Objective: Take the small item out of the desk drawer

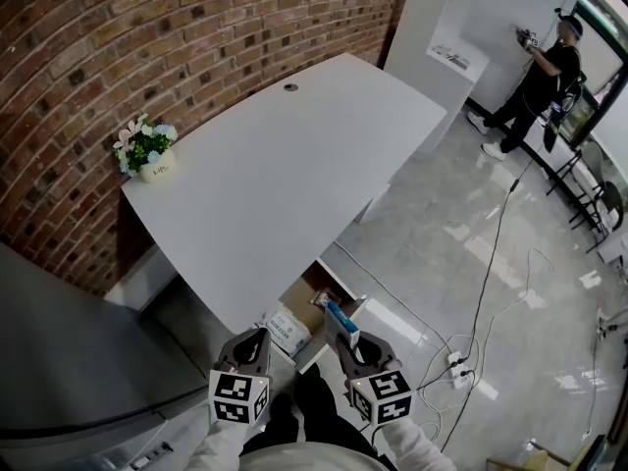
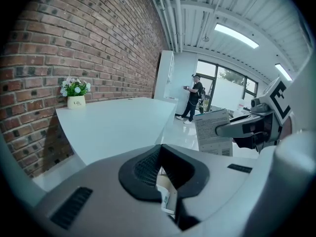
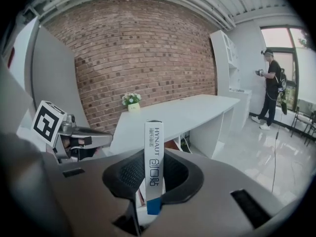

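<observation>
Against the brick wall (image 1: 118,47): flower pot (image 1: 155,170) on white desk (image 1: 294,155), drawer (image 1: 312,285) open. Left gripper (image 1: 257,335) clenched, empty; right gripper (image 1: 345,341) grasps small box (image 3: 154,167) over the drawer. Print legible only in the right gripper view.

Bright daylight — heavy fisheye edges

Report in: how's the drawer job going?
Right claw clamped on small Hynaut box, above open drawer. Left claw shut, empty. Nothing blocking.
</observation>
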The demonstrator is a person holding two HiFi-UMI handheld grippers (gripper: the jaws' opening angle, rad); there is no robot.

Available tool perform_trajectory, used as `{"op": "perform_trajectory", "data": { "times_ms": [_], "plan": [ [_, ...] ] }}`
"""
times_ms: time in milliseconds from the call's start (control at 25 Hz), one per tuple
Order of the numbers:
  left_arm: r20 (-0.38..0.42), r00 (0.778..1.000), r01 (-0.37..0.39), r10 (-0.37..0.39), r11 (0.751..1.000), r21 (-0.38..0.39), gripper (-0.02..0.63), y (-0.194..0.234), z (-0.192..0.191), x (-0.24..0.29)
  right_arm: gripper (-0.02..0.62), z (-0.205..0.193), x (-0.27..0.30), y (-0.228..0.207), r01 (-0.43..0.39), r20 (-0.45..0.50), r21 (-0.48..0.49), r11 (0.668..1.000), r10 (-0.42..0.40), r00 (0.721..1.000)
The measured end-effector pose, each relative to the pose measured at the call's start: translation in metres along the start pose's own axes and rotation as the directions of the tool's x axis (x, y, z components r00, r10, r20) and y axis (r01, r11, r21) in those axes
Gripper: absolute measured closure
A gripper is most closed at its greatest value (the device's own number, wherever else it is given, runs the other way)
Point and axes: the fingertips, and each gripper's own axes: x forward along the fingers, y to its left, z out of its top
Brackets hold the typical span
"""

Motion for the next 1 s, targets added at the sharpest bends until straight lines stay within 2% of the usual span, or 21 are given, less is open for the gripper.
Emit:
{"op": "perform_trajectory", "data": {
  "times_ms": [520, 1000],
  "plan": [
    [0.003, 1.000, 0.009, -0.009, 1.000, 0.009, 0.588, 0.000, -0.001, -0.011, 0.503, 0.002, -0.013, 0.004, 0.032, 0.029, -0.003, 0.999, -0.032, 0.999],
    [0.011, 1.000, -0.006, 0.006, 1.000, 0.007, 0.588, 0.004, 0.001, -0.010, 0.503, 0.001, -0.010, 0.003, 0.023, 0.029, -0.007, 1.000, -0.023, 0.999]
  ]
}}
